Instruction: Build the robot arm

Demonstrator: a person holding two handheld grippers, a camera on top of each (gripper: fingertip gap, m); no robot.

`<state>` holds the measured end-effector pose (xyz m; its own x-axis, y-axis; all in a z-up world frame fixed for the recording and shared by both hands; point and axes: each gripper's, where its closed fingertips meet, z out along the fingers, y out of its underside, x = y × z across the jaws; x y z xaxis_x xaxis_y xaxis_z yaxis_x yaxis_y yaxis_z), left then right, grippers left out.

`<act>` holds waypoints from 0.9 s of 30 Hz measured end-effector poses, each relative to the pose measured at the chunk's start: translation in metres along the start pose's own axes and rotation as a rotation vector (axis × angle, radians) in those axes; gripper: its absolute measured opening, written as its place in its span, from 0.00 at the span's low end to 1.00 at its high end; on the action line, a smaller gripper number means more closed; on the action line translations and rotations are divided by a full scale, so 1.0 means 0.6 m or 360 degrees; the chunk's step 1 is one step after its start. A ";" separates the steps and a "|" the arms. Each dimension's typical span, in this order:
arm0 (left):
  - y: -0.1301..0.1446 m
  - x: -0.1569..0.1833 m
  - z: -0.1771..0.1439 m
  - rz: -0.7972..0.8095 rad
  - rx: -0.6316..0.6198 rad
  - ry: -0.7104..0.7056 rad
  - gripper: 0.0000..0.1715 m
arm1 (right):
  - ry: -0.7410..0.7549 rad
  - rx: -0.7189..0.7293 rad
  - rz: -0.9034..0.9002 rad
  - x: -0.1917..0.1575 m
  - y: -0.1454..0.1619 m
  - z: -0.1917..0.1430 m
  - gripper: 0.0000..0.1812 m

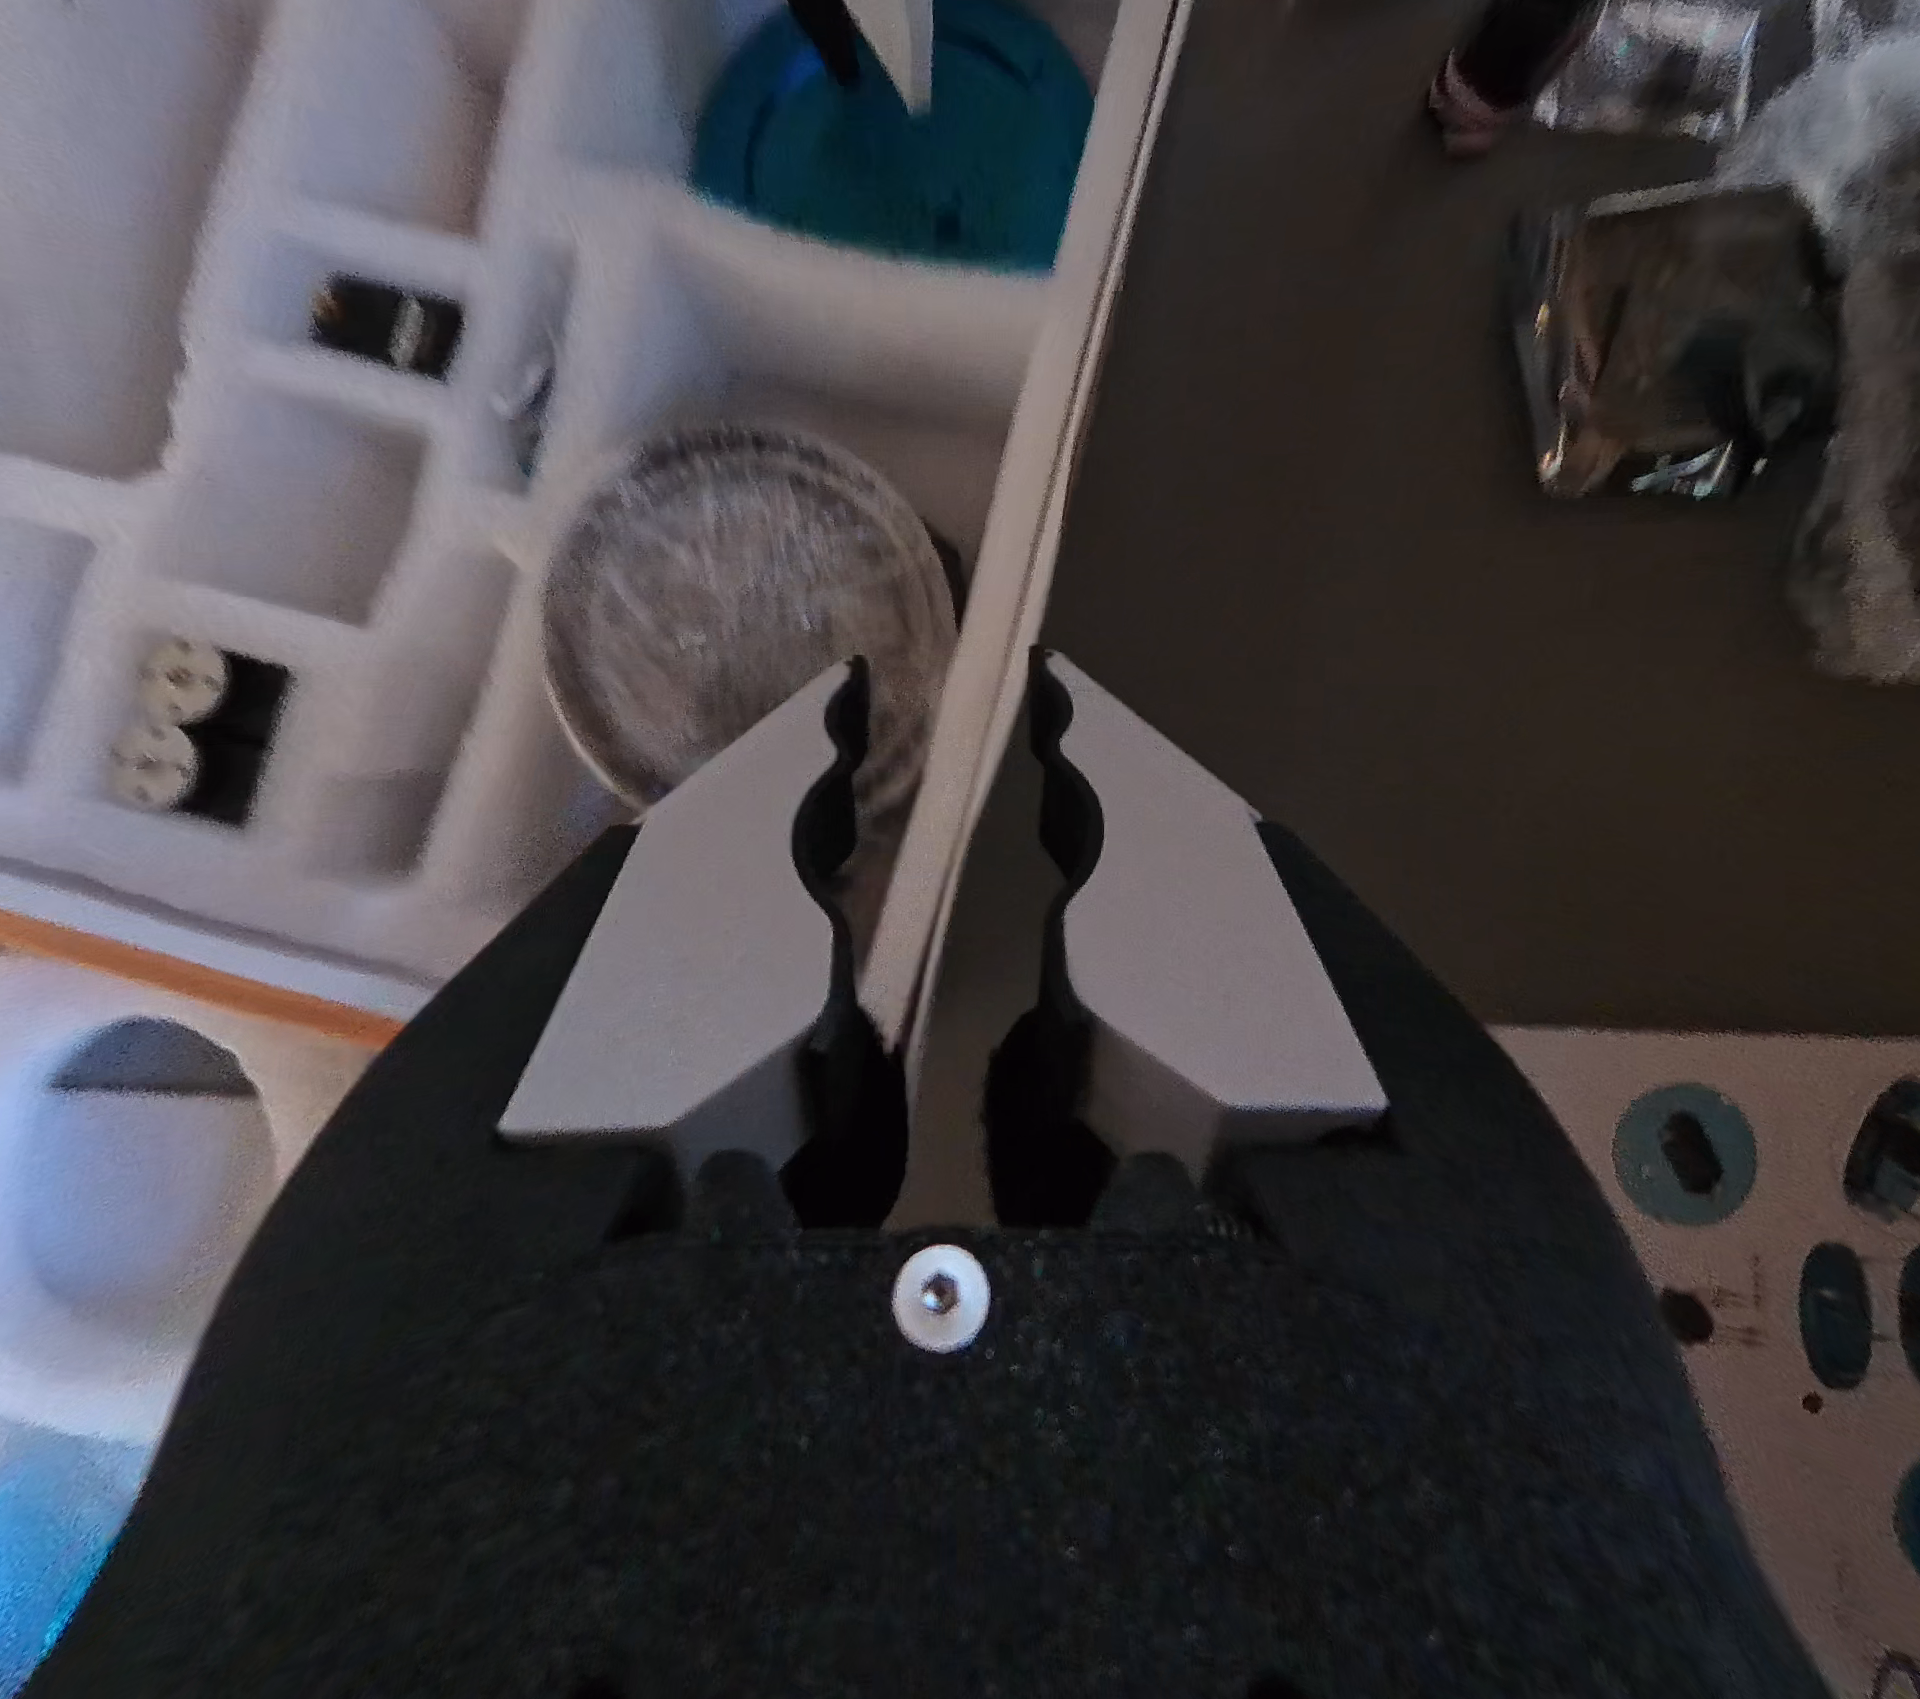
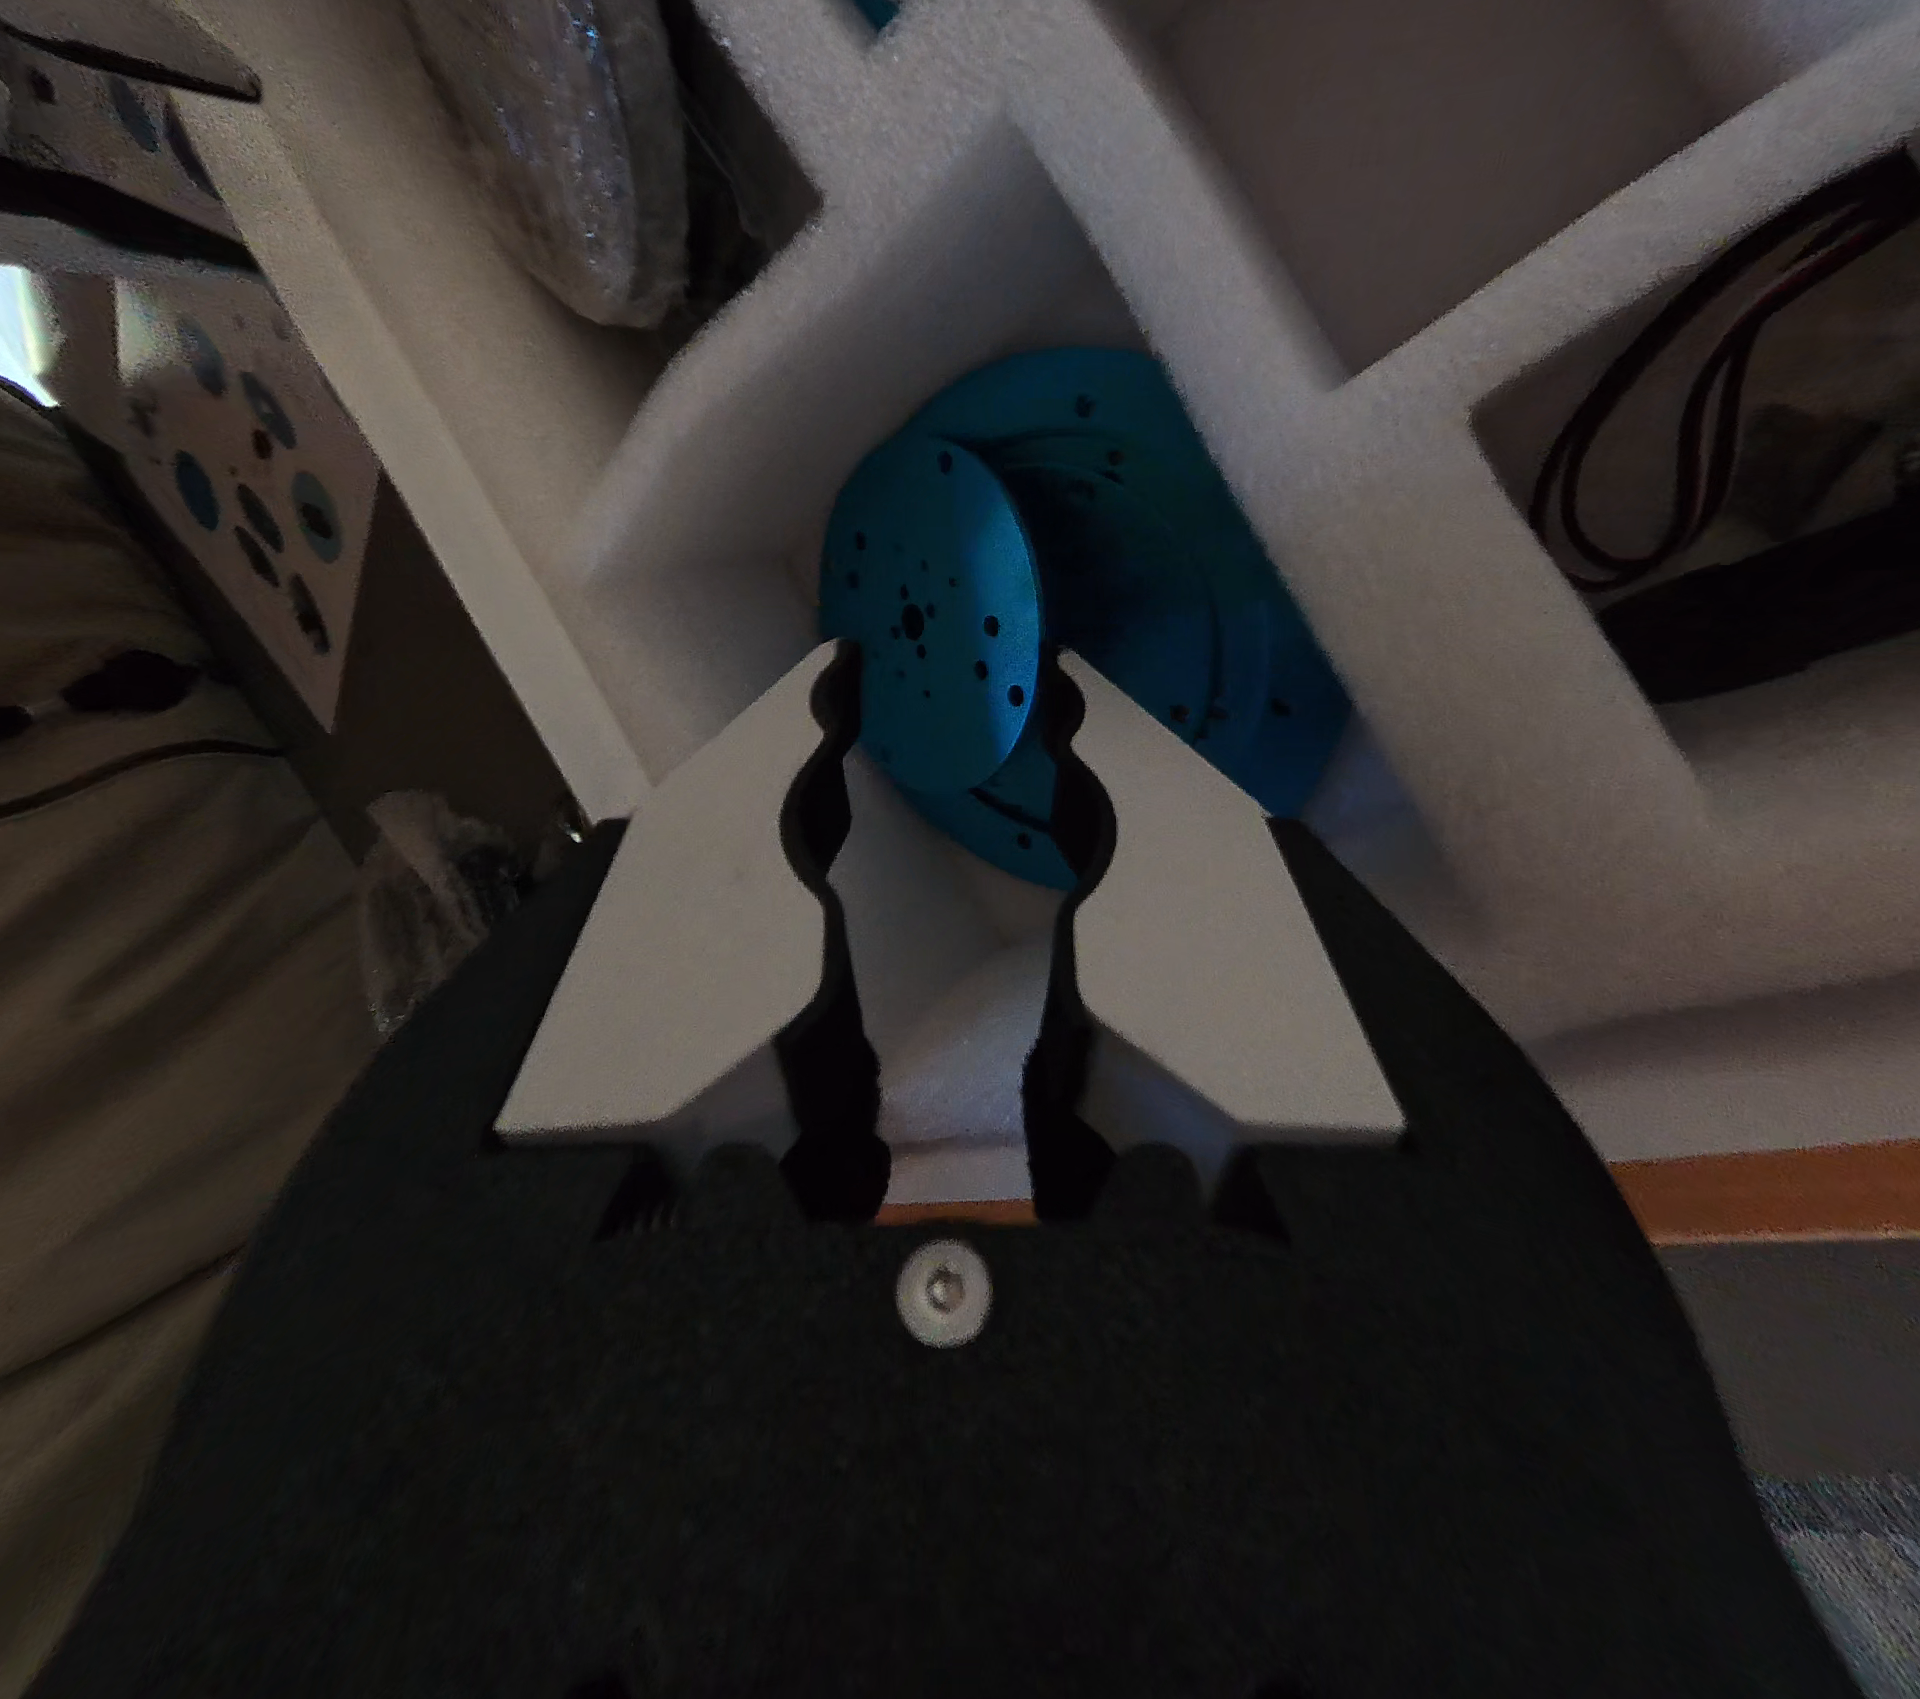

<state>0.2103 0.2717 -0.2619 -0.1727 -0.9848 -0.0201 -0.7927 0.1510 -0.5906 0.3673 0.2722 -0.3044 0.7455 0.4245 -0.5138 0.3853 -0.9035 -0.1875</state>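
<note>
- My left gripper has its jaws partly closed around the edge of a thin white panel, seemingly the raised lid or flap of the box. The panel runs up and away between the fingers. There is a gap on each side, so I cannot tell whether it is truly pinched.
- My right gripper is reaching into a compartment of the white foam insert. Its jaws are spread on either side of a blue metal disc, near its rim. Whether the pads touch it is unclear.
- That disc leans in the compartment against a larger blue disc behind it. Seen from the left wrist, the compartment lies toward the insert's far edge, beside the panel.
- I judge the disc rigid, fairly dense and smooth-faced. It is likely to slip, so I would grip across the rim rather than on the flat, drilled face.
- A round part in silvery wrap sits in the neighbouring pocket, and other pockets hold small dark parts.
- A card printed with blue circles lies at the near right. I can read no writing or brand.
</note>
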 end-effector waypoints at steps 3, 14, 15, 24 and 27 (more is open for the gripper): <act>-0.075 -0.020 0.003 0.0017 0.0117 0.0036 0.20 | -0.0043 0.0051 -0.0014 -0.006 0.001 -0.005 0.18; -0.162 -0.033 0.162 0.0149 -0.0282 0.0829 0.23 | -0.0180 0.0199 -0.0036 -0.037 -0.001 -0.022 0.18; -0.160 -0.036 0.171 0.0169 -0.0303 0.0837 0.22 | -0.0202 0.0214 -0.0044 -0.042 -0.002 -0.024 0.18; -0.159 -0.028 0.169 0.0113 -0.0240 0.1108 0.03 | -0.0314 0.0336 -0.0028 -0.052 0.019 -0.030 0.17; -0.158 -0.026 0.162 0.0092 -0.0202 0.1162 0.02 | -0.0427 0.0481 0.0016 -0.067 0.025 -0.048 0.16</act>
<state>0.3451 0.2645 -0.2836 -0.5258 -0.6740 0.5189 -0.8243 0.2532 -0.5063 0.3588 0.2431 -0.2623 0.5648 0.4212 -0.7097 0.1717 -0.9011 -0.3982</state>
